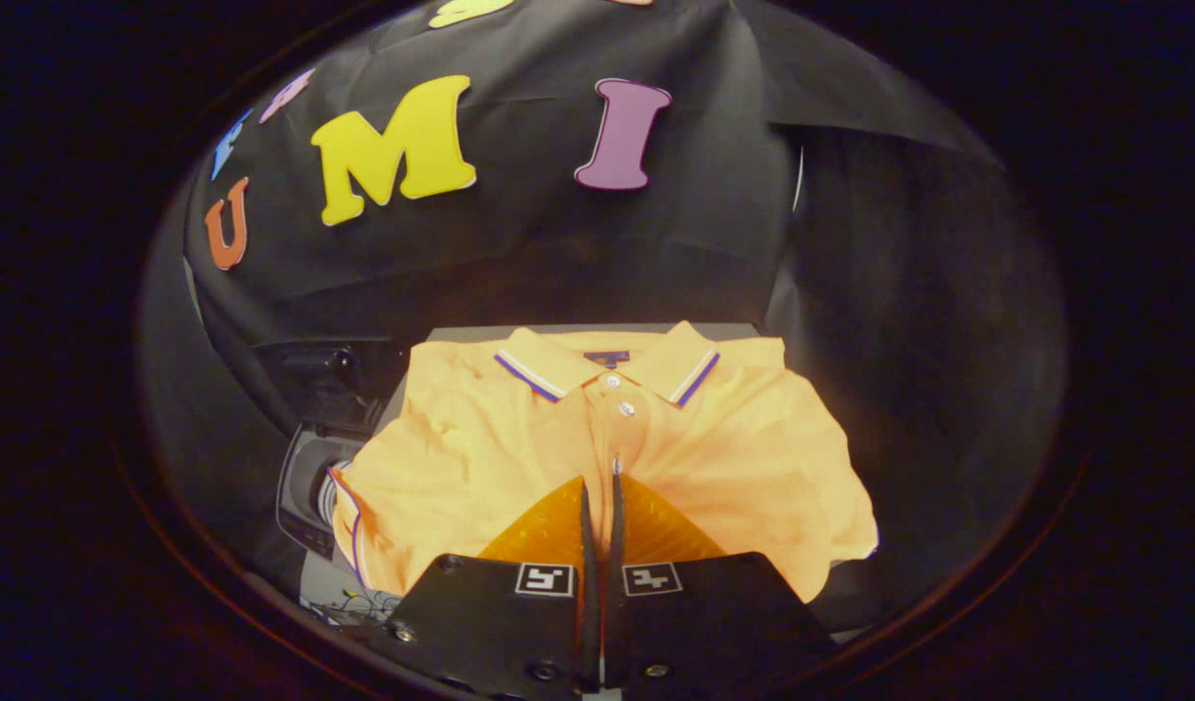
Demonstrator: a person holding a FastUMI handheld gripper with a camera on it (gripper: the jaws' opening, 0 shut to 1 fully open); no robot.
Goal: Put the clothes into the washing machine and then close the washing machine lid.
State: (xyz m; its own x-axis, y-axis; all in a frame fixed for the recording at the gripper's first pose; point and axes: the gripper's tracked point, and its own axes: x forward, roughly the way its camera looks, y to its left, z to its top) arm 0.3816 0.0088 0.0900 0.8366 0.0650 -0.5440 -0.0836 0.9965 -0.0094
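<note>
An orange polo shirt point(753, 438) with a striped collar lies spread flat, collar on the far side, on a grey surface point(461, 333). My gripper point(600, 479) hovers over the shirt's button placket, its two orange fingers pressed close together with only a thin slit between them. It is shut, and no fabric shows pinched between the fingers. To the left of the shirt stands a small dark washing machine point(305, 497) with its round opening showing. Its lid point(329, 375) stands raised behind the opening. The shirt's left sleeve hangs over the surface edge next to the machine.
The black cloth wall rises close behind the grey surface and wraps around on the right. A few thin cables point(358, 606) lie on the surface below the washing machine, near the left finger's base.
</note>
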